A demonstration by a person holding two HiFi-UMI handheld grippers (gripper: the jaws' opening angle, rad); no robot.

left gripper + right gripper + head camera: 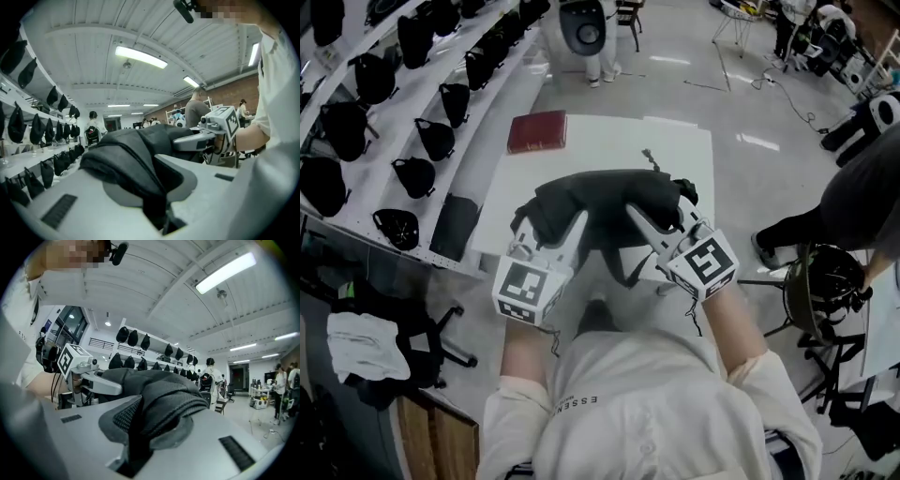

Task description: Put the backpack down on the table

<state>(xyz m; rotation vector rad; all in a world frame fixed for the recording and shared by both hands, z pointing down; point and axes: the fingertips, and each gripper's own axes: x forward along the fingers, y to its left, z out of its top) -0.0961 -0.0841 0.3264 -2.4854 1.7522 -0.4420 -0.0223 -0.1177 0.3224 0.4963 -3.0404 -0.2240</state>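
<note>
A black backpack (600, 202) hangs between my two grippers over the near part of the white table (675, 150). My left gripper (574, 236) is shut on a black strap at the pack's left side. My right gripper (645, 225) is shut on a padded mesh strap at its right side. In the left gripper view the backpack (131, 154) bulges over the jaws of the left gripper (140, 187), and the right gripper (206, 133) shows beyond it. In the right gripper view the mesh strap (164, 399) lies pinched in the right gripper (150, 432). The pack's underside is hidden.
A dark red book (537, 130) lies at the table's far left corner. Shelves of black bags (412, 112) run along the left. A person (862, 187) and a stool (825, 281) stand to the right, and a white robot (586, 28) beyond the table's far end.
</note>
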